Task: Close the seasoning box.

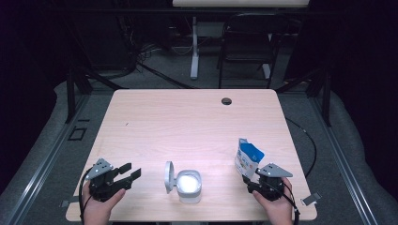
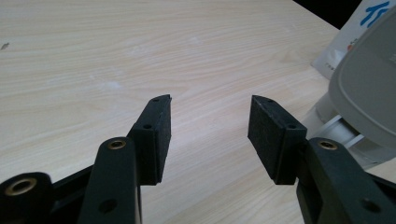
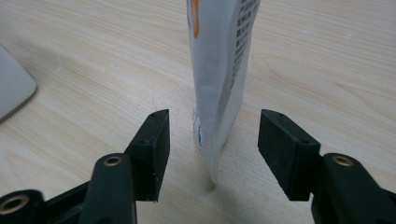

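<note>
Pale wood-grain tabletop [image 1: 187, 122]. Near front edge: white rounded-square container [image 1: 189, 186], grey lid hinged upright. Left gripper [image 1: 128, 173] spread wide, empty. Right gripper [image 3: 212, 140] parted, flanking thin glossy white-blue pouch [image 3: 219, 74], standing upright, untouched.

Table [image 1: 187, 122] pale matt wood-grain laminate, pouch [image 1: 248, 158] glossy printed plastic, tub [image 1: 189, 186] w/ smooth white plastic lid.
</note>
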The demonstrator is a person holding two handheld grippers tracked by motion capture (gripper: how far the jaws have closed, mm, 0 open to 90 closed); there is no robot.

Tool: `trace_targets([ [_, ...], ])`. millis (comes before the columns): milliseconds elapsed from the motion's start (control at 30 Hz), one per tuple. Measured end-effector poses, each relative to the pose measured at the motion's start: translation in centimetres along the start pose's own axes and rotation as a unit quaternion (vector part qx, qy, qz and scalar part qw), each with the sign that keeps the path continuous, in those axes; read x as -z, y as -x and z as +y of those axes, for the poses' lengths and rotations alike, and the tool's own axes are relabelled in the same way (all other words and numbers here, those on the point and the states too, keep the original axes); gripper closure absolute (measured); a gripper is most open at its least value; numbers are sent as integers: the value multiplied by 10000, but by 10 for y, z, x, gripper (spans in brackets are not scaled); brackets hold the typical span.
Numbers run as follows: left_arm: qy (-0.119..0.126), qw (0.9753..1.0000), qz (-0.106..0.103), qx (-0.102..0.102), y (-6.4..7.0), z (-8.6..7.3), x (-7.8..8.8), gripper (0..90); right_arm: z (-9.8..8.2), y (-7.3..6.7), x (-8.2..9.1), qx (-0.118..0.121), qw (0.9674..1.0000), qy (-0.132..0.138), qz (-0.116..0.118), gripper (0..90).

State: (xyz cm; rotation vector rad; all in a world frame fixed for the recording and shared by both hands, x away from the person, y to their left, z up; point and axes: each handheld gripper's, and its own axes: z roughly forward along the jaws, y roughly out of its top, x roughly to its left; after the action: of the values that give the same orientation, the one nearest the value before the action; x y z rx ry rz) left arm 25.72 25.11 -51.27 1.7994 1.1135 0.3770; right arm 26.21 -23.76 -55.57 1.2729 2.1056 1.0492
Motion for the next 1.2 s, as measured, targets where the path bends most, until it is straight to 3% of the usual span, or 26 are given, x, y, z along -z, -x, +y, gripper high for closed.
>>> trace_targets([
  [233, -18, 9999, -104, -67, 9, 5, -2, 517, -3, -3, 8, -52, 9999, 43, 100, 408],
  [467, -76, 9994, -214, -251, 22, 9, -6, 544, -8, -3, 0, -7, 9999, -1, 154, 395],
  [633, -70, 9993, -273, -252, 30, 13, -8, 560, -10, -4, -4, 77, 9998, -66, 182, 391],
  [733, -164, 9988, -293, -356, 35, 14, -10, 571, -9, -3, -3, 80, 9997, -78, 208, 389],
  [1200, -186, 9969, -490, -589, 54, 17, -10, 637, -6, -7, -3, 51, 9996, 26, 270, 387],
])
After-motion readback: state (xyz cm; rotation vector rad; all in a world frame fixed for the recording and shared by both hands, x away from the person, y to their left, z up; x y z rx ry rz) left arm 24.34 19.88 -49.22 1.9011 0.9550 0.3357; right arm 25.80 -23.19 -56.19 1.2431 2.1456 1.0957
